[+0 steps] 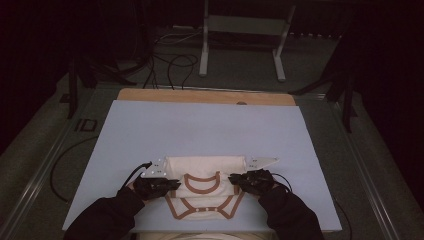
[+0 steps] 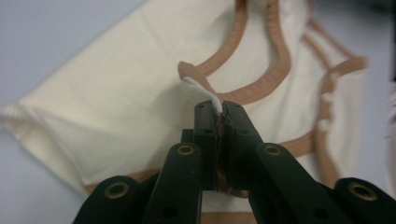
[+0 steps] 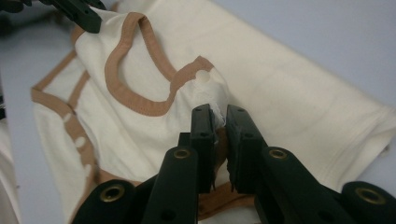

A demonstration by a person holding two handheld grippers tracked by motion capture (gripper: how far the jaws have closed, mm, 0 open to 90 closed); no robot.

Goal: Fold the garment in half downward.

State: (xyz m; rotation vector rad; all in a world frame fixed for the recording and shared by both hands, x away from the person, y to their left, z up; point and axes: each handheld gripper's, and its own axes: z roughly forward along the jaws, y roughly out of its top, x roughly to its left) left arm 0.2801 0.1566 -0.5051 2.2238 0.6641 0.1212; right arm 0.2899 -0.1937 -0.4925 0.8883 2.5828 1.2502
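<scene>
Now bodysuit (image 1: pixel 202 182) between both grippers.

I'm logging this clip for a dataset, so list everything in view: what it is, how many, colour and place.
Baby bodysuit: one, cream with brown trim, near edge of the board, partly folded.
Board: one, pale blue, covering the table.
Table: one, wooden, far edge showing beyond the board.
Metal stand: one, grey, on the floor behind the table.
Cables: several, black, on the floor behind the table.
Left gripper: one, black, shut on the bodysuit's shoulder.
Right gripper: one, black, shut on the other shoulder.
Person's sleeves: two, black, at the bottom edge.
</scene>
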